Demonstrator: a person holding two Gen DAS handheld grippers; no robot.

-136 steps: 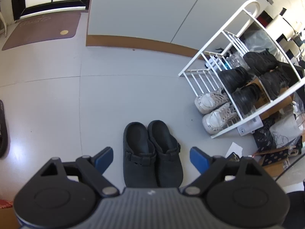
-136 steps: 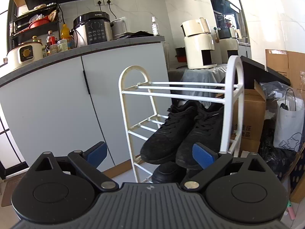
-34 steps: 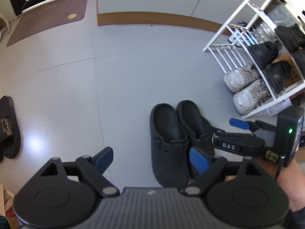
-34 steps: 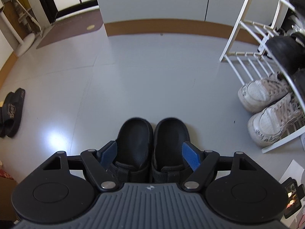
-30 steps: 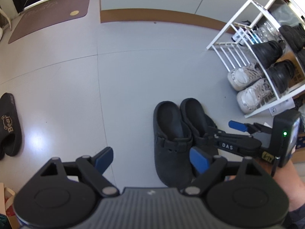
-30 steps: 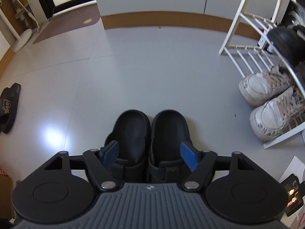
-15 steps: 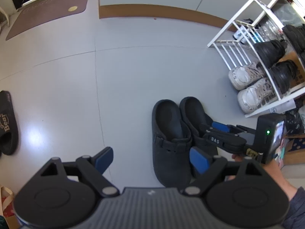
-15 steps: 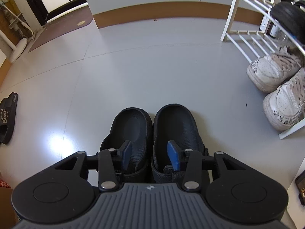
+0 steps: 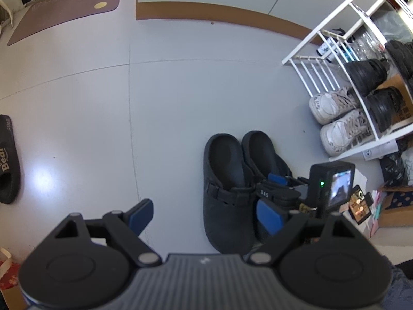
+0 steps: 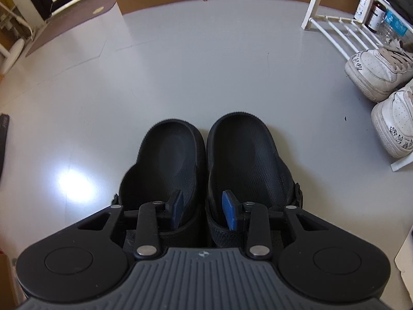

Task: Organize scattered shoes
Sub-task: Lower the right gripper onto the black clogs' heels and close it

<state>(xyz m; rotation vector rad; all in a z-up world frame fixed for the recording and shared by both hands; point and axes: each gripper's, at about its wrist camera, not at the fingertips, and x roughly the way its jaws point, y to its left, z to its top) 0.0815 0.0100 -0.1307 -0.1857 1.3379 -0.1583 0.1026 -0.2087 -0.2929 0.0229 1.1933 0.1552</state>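
**Right hand-held gripper straddles the clogs' inner walls; rack is off to the right**

With the two black clogs (image 10: 206, 165) sitting side by side on the floor (image 10: 180, 64), heels pointing away from the camera and closed toes under the tool, the right hand-held gripper (image 10: 202, 208) comes in from the toe end, steeply nose-down.

- Right unit: jaws narrowed, one blue pad inside the left clog (image 10: 165, 165), the other inside the right clog (image 10: 245, 160). The two adjoining inner walls sit between them. Looks like a pinch on both walls at once; contact seems made, though the pad faces are partly hidden by the straps.
- Long axis of each clog runs straight out along the pointing line of the right gripper, so the pinch sits across the pair, not along it.
- Left hand-held gripper (image 9: 204, 215): jaws spread wide, nothing between them, hanging above the floor just left of the pair. In its view the right tool (image 9: 277, 188) sits over the strap zone of the clogs (image 9: 232, 180).
- Right hand clearly the nearer one. Left is beside, not touching.
- White shoe rack (image 9: 361, 59) lies right of the pair, with white sneakers (image 9: 335, 118) at its foot and dark shoes (image 9: 369, 75) above.

My read: the next move is a lift, then a carry rightward. Risk: one wall slipping out, dropping a clog.
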